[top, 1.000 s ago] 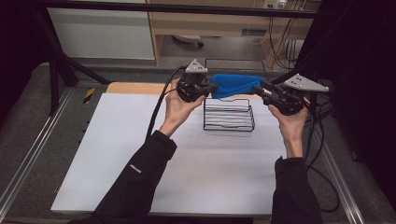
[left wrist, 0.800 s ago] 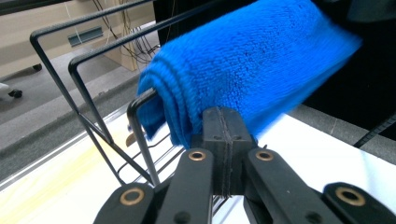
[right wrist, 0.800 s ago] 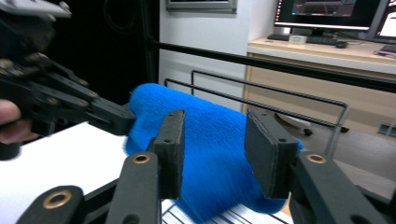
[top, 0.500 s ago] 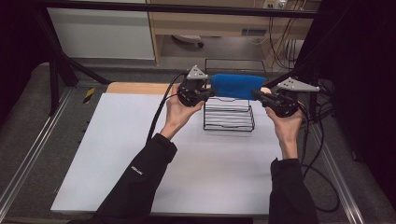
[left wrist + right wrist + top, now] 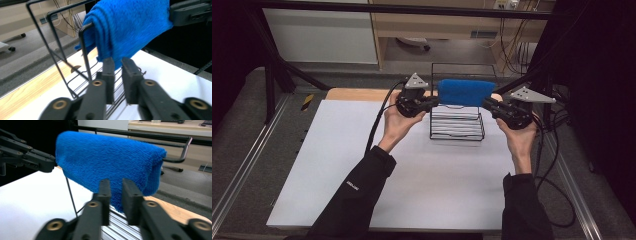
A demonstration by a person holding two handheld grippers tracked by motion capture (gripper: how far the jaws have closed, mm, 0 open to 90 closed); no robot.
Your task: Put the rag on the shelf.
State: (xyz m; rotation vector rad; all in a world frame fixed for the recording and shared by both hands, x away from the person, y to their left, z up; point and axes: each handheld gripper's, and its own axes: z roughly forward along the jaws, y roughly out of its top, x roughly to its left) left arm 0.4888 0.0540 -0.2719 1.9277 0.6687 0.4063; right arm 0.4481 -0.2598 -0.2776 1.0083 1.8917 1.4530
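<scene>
A folded blue terry-cloth towel (image 5: pixel 466 92) hangs draped over the top rail of a black wire rack (image 5: pixel 457 127) that stands toward the far edge of the white-covered table (image 5: pixel 337 165); the towel sits high on the rack, above its wire floor. In the high view the left gripper (image 5: pixel 432 101) is just beside the towel's left end and the right gripper (image 5: pixel 488 104) just beside its right end, each held in a hand with a dark sleeve behind it, a grey three-cornered plate on top and a black cable trailing away. In the left gripper view the left gripper's (image 5: pixel 118 67) jaws stand a narrow gap apart, having just been opening; the towel's (image 5: pixel 130 27) lower edge hangs right at their tips, but the pads do not press on it and nothing shows in the gap between them. In the right gripper view the right gripper's (image 5: pixel 115 188) jaws likewise stand slightly parted, also just opened a little, with the towel's (image 5: pixel 107 157) near end directly beyond the tips and no cloth pinched. The rack's (image 5: pixel 83 53) upright wires rise to the left of the towel in the left gripper view.
</scene>
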